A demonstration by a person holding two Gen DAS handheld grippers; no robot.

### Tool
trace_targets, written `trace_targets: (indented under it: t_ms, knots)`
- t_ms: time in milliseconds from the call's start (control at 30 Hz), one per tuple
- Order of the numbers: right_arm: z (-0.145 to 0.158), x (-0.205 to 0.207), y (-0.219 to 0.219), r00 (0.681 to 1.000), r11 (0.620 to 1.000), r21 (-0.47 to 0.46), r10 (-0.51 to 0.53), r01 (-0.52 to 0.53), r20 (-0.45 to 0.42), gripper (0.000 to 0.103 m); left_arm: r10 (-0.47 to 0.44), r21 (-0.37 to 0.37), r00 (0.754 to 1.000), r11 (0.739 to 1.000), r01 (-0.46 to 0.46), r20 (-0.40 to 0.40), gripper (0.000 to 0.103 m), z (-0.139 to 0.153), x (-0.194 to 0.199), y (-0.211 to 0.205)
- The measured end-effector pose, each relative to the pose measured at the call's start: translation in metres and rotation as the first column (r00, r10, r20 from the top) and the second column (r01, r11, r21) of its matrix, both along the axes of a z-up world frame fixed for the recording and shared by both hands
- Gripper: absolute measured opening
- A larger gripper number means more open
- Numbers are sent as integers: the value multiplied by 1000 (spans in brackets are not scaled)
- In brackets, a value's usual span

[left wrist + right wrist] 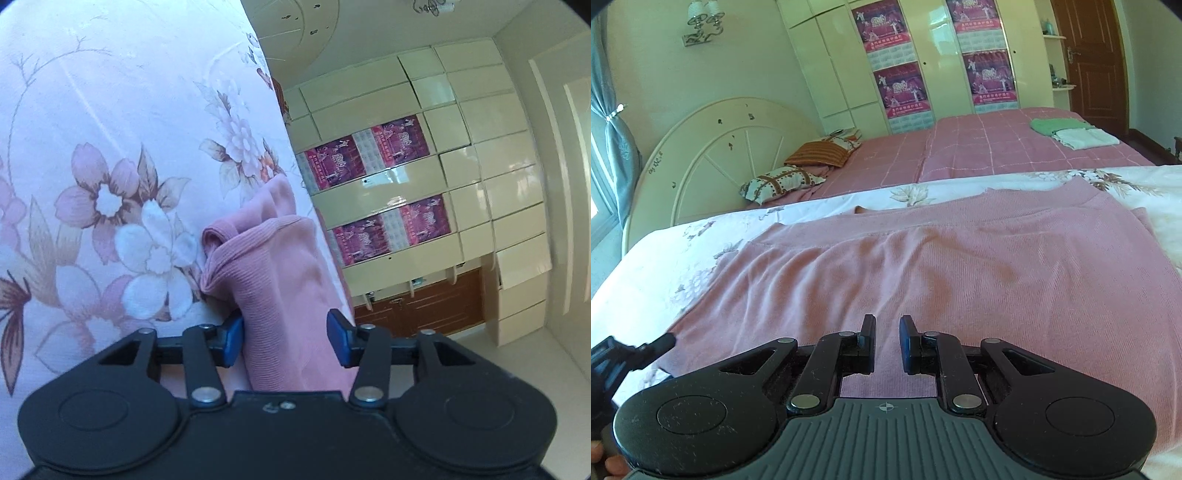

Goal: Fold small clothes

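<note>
Mid-fold: my left gripper (284, 339), half-open, straddles the pink garment (280, 266) edge (pads not pressing); my right gripper (887, 343) hovers narrow, empty. Next: pinch.

Left tool (284, 339) parted, right tool (887, 343) narrow

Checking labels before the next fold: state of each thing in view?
pink garment: spread flat on the floral sheet, one end bunched
left gripper: part open, bunched cloth between the fingers, one pad touching
right gripper: narrow gap, empty, over the garment
green and white clothes: folded, on the far bed
door: closed
</note>
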State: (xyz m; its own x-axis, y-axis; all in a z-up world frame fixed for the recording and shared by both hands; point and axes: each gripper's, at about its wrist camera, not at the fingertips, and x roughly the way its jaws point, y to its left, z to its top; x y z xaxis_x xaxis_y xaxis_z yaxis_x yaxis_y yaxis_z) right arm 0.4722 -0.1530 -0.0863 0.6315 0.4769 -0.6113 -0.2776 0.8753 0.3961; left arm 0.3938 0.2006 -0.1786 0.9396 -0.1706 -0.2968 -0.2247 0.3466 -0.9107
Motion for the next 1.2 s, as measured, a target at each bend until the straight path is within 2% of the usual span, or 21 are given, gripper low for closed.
trace_targets:
  t_ms: [133,200,267,333,367,400,467,533,667,700,733,767,800,833,967,1067,1133,1200]
  knots:
    - [14,-13,14,997,999,-2,42,-42,58,15,10,-28,990,1000,-7,138,47,21,-18,8]
    - [14,-14,20,997,999,-2,43,-43,60,15,17,-52,978,999,-6,210,47,27,-30,16]
    - [12,-14,19,999,1000,5,23,-24,49,15,-4,13,988,1000,2,155,49,26,-39,17]
    - [9,-12,16,1000,1000,10,1,-1,28,15,-35,26,998,999,34,52,57,12,-44,15]
    - [7,-12,13,1000,1000,8,-8,8,17,15,-35,34,999,999,35,-13,58,5,-44,14]
    - [6,-12,12,1000,1000,2,-14,14,11,15,-27,38,999,999,29,-41,54,0,-44,12]
    - [6,-14,10,1000,1000,-6,-15,15,10,15,-13,56,998,998,16,-61,55,3,-39,9]
    - [8,-16,9,1000,1000,-17,-10,10,17,15,-19,58,998,998,22,-60,64,5,-27,8]
    - [11,-15,9,1000,1000,-11,-19,20,22,15,47,34,998,998,-45,-38,62,3,-5,9]
    - [11,-14,10,1000,1000,-4,-26,26,18,15,57,17,998,998,-57,-32,57,1,-1,9]
    - [12,-13,10,999,1000,1,-31,31,16,15,86,-4,996,996,-87,-35,46,-5,-1,12]
    - [12,-12,11,999,999,3,-33,33,15,15,106,-27,993,994,-107,-45,39,-10,1,14]
    - [13,-11,13,1000,1000,5,-28,28,13,15,120,-54,991,991,-124,-61,24,-15,2,16]
    - [13,-10,15,1000,1000,9,-17,17,11,15,122,-71,989,989,-128,-83,14,-21,6,19]
    - [11,-3,29,1000,1000,1,18,-18,20,14,67,-84,992,994,-76,-103,9,-20,21,27]
    - [8,6,35,1000,1000,-10,-4,4,10,14,65,-82,998,994,-66,-25,7,-11,15,30]
    - [5,11,37,1000,1000,-25,-14,14,0,14,55,-48,998,997,-54,21,7,-2,7,26]
    - [1,15,41,1000,998,-62,-3,2,-13,14,58,-31,998,998,-58,-20,7,-4,6,22]
